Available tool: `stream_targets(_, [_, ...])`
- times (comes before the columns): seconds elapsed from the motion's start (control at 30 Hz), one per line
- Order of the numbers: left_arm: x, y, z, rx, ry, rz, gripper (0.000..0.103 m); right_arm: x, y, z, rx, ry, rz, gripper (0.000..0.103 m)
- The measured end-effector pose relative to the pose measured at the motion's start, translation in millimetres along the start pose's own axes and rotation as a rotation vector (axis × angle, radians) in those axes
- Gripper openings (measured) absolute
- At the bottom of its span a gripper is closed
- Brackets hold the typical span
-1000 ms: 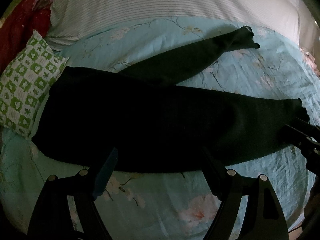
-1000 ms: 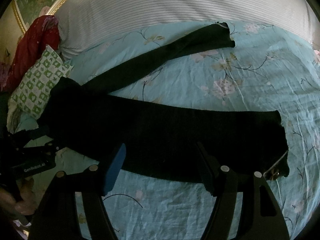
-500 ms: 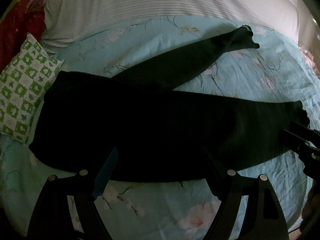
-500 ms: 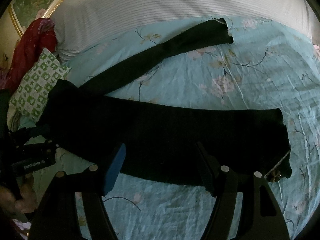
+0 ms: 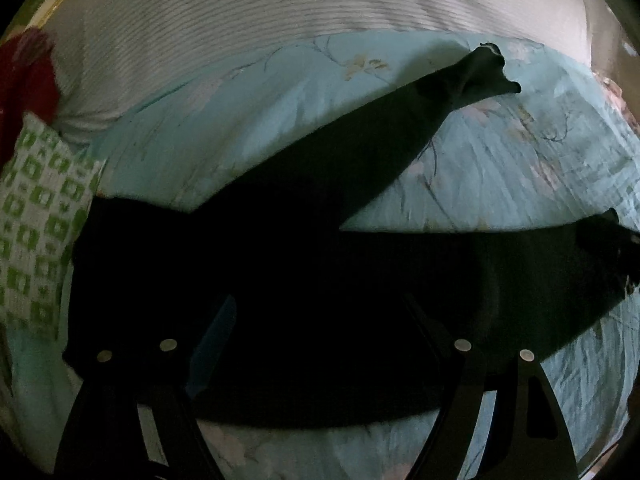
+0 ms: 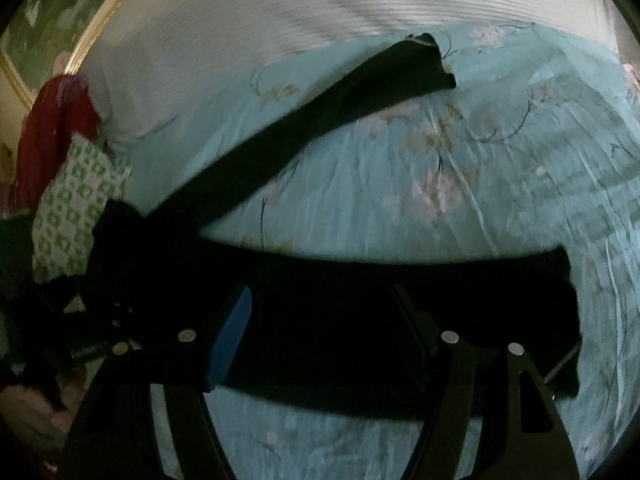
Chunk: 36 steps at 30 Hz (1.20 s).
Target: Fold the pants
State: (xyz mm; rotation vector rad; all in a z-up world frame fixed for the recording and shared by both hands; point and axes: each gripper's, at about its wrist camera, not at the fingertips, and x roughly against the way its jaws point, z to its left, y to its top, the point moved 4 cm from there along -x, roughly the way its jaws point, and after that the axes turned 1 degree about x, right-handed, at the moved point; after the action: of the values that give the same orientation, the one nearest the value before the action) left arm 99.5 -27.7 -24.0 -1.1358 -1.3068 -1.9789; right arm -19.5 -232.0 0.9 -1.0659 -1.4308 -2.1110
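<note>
Both grippers have dropped closer to the pants (image 5: pixel 320 280) since a second ago. Left gripper (image 5: pixel 320 320) and right gripper (image 6: pixel 324 312) gape, empty. Pants splayed on bed (image 6: pixel 480 160); folding unstarted.

both grippers lowered closer over black pants (image 5: pixel 320 280), open fingers now overlapping fabric

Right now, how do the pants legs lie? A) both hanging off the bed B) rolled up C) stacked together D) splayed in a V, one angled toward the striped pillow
D: the pants lie flat on the sheet, one leg angled up toward the striped pillow.
</note>
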Motion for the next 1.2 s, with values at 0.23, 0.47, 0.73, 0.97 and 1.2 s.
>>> stream_targets(0.23, [-28, 48, -18, -0.079, -0.014, 0.007, 0.082, -17, 54, -14, -0.06, 0.011, -0.025, 0.07])
stream_targets(0.47, [-68, 78, -30, -0.134, -0.002, 0.026, 0.082, -42, 107, -35, -0.116, 0.0, -0.056, 0.07])
stream_targets(0.73, [-106, 96, -24, -0.168, -0.016, 0.07, 0.081, -77, 161, -65, -0.212, -0.019, -0.067, 0.07])
stream_targets(0.97, [-113, 102, -25, -0.253, -0.08, 0.066, 0.063, -106, 192, -85, -0.325, -0.015, -0.055, 0.068])
stream_targets(1.2, [-109, 107, -23, -0.282, -0.152, 0.069, 0.009, -107, 207, -82, -0.313, 0.008, -0.056, 0.025])
